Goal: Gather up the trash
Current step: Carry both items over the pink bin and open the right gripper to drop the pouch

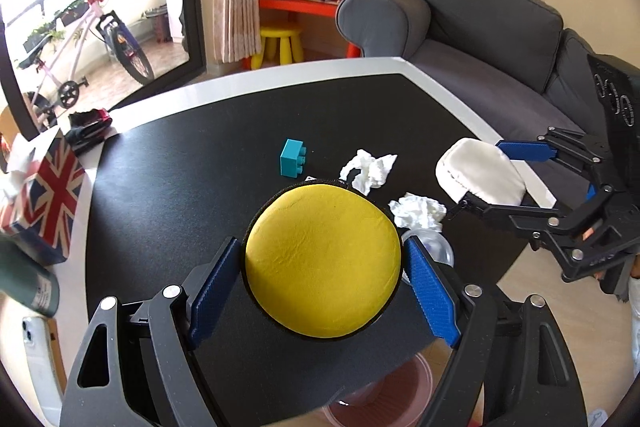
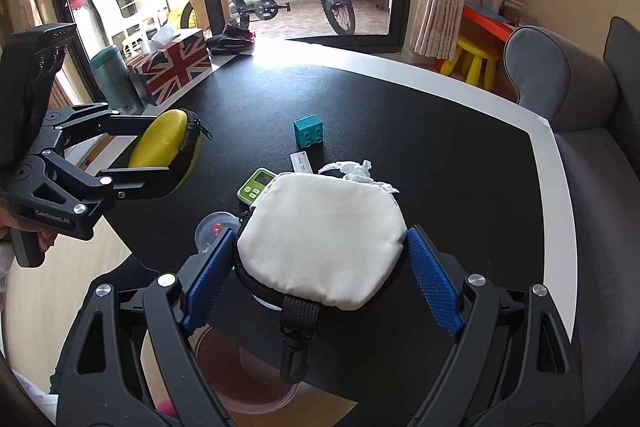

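My left gripper (image 1: pixel 323 259) is shut on a round yellow zip pouch (image 1: pixel 322 261) and holds it above the black table's near edge; both also show in the right wrist view (image 2: pixel 160 143). My right gripper (image 2: pixel 320 255) is shut on a white zip pouch (image 2: pixel 320 239), which also shows in the left wrist view (image 1: pixel 480 177). Two crumpled white tissues (image 1: pixel 370 169) (image 1: pixel 418 213) lie on the table between the pouches. One tissue (image 2: pixel 356 169) peeks out behind the white pouch. A pink translucent bin (image 2: pixel 248 383) stands on the floor below the table edge.
On the table lie a teal toy brick (image 1: pixel 292 159), a green timer (image 2: pixel 256 185), a small white card (image 2: pixel 301 161), a clear plastic lid (image 2: pixel 212 229), a Union Jack tissue box (image 2: pixel 172 65) and a green can (image 2: pixel 112 75). A grey sofa (image 1: pixel 480 27) stands to the right.
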`<act>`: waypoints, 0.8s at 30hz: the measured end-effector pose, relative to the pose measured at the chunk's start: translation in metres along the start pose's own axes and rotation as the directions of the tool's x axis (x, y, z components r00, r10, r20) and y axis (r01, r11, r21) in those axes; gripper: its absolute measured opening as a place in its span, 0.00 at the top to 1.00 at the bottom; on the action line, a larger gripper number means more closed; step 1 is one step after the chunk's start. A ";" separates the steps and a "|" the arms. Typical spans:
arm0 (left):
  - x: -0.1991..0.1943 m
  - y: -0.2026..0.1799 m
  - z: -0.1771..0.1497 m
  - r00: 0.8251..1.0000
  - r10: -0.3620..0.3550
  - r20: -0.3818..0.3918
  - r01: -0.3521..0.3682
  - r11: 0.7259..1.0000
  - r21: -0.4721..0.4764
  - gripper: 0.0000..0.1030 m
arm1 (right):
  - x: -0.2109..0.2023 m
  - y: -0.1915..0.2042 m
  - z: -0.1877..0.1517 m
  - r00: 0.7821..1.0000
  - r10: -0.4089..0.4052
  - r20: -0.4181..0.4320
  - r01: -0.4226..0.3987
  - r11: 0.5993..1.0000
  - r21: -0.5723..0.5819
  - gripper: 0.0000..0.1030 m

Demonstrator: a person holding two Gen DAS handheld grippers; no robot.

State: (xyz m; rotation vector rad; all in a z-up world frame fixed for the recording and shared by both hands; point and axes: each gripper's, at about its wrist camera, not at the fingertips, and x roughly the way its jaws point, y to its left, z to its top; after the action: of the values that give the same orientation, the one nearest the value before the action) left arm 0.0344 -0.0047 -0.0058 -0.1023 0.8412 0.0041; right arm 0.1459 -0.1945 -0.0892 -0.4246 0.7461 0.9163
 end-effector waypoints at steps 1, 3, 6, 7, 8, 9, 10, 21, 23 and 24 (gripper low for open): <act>-0.005 -0.002 -0.002 1.000 0.002 0.008 -0.002 1.000 0.001 0.23 | -0.004 0.003 -0.003 1.000 -0.001 0.005 0.001 1.000 -0.006 0.18; -0.016 -0.005 -0.011 1.000 0.000 0.023 0.000 1.000 0.002 0.23 | -0.013 0.008 -0.010 1.000 -0.004 0.018 0.005 1.000 -0.013 0.18; -0.028 -0.012 -0.027 0.999 0.013 0.036 -0.013 1.000 0.011 0.23 | -0.025 0.017 -0.023 0.999 0.005 0.032 -0.004 1.000 -0.018 0.18; -0.030 -0.012 -0.030 0.999 0.016 0.038 -0.016 1.000 0.011 0.23 | -0.028 0.019 -0.026 0.999 0.004 0.036 -0.003 1.000 -0.022 0.18; -0.033 -0.013 -0.035 0.999 0.015 0.041 -0.015 1.000 0.009 0.23 | -0.032 0.023 -0.031 0.999 0.008 0.041 -0.007 1.000 -0.026 0.18; -0.036 -0.014 -0.041 0.999 0.013 0.041 -0.013 1.000 0.004 0.23 | -0.036 0.026 -0.035 0.999 0.012 0.045 -0.011 1.000 -0.028 0.18; -0.038 -0.014 -0.045 0.999 0.013 0.040 -0.013 1.000 0.002 0.23 | -0.039 0.029 -0.040 0.999 0.012 0.050 -0.010 0.999 -0.031 0.18; -0.050 -0.032 -0.091 1.000 -0.022 0.013 0.022 1.000 -0.009 0.23 | -0.052 0.055 -0.090 0.998 0.062 0.026 -0.061 0.997 -0.036 0.18; -0.049 -0.034 -0.100 1.000 -0.027 0.002 0.027 1.000 -0.015 0.23 | -0.049 0.060 -0.100 0.997 0.076 0.006 -0.076 0.996 -0.036 0.18; -0.049 -0.035 -0.104 1.000 -0.030 -0.003 0.030 0.999 -0.019 0.23 | -0.046 0.063 -0.104 0.996 0.084 -0.007 -0.084 0.996 -0.038 0.18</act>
State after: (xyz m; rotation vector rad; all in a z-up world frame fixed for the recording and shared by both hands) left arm -0.0736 -0.0472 -0.0349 -0.1326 0.8425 -0.0162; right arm 0.0343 -0.2502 -0.1271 -0.4321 0.7566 1.0096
